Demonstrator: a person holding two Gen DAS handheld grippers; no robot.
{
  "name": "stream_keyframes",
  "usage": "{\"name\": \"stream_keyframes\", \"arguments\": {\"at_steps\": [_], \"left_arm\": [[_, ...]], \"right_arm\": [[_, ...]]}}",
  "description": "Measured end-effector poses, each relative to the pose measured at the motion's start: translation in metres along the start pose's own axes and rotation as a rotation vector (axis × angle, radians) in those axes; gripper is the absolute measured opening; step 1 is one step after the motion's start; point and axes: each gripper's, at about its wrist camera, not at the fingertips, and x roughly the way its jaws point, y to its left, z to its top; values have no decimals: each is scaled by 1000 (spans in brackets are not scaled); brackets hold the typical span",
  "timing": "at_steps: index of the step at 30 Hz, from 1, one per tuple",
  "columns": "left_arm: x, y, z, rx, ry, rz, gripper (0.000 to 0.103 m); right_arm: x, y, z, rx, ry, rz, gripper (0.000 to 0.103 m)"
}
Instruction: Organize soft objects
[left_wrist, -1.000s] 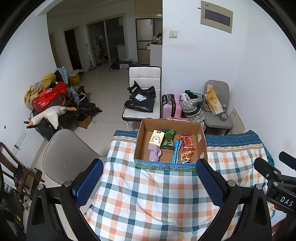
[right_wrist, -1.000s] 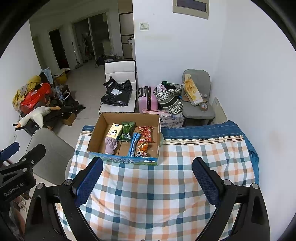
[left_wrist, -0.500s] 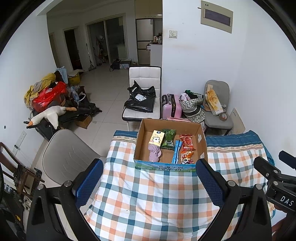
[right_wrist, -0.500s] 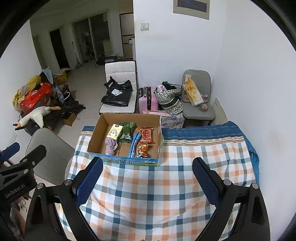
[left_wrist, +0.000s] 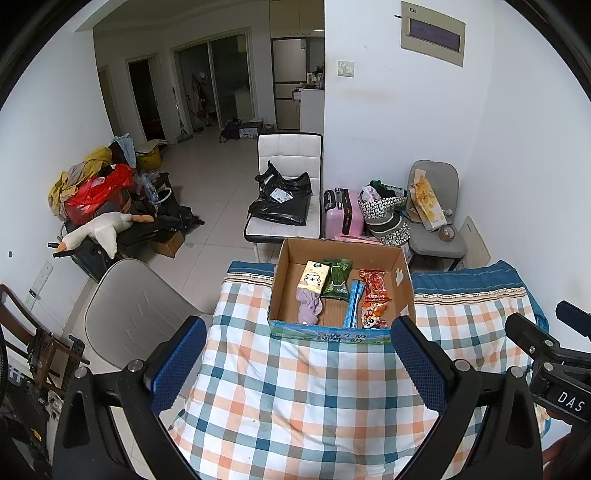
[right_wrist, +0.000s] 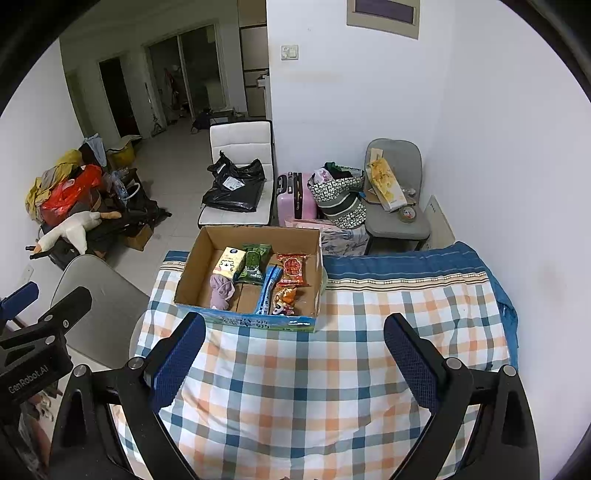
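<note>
An open cardboard box (left_wrist: 400, 275) (right_wrist: 192, 269) stands at the far side of a table under a checked cloth (left_wrist: 295, 413) (right_wrist: 295, 398). Inside lie a purple cloth (left_wrist: 309, 309) (right_wrist: 221, 290), a yellow tissue pack (left_wrist: 314, 277) (right_wrist: 229, 263), a green pack (left_wrist: 337, 282), a blue stick pack (left_wrist: 352, 304) and red and orange snack bags (left_wrist: 373, 286). My left gripper (left_wrist: 297, 328) (right_wrist: 55, 295) hangs open above the cloth, short of the box. My right gripper (right_wrist: 294, 325) (left_wrist: 539, 317) is open too, beside it on the right. Neither holds anything.
A grey chair (left_wrist: 129, 306) stands at the table's left edge. Beyond the table are a white chair with a black bag (left_wrist: 284, 199), a pink suitcase (left_wrist: 343, 214), a bag of clothes and another grey chair (left_wrist: 436, 221). A pile with a plush goose (left_wrist: 99, 229) lies at the left wall.
Hardly anything: the right wrist view has drifted a touch, and both grippers stay open above the cloth.
</note>
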Motion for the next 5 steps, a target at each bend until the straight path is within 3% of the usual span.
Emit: {"name": "stream_keyframes", "arguments": {"at_steps": [5], "left_arm": [[0, 1, 1, 2, 0, -2, 102]], "right_arm": [[2, 0, 2, -5, 1, 3, 99]]}}
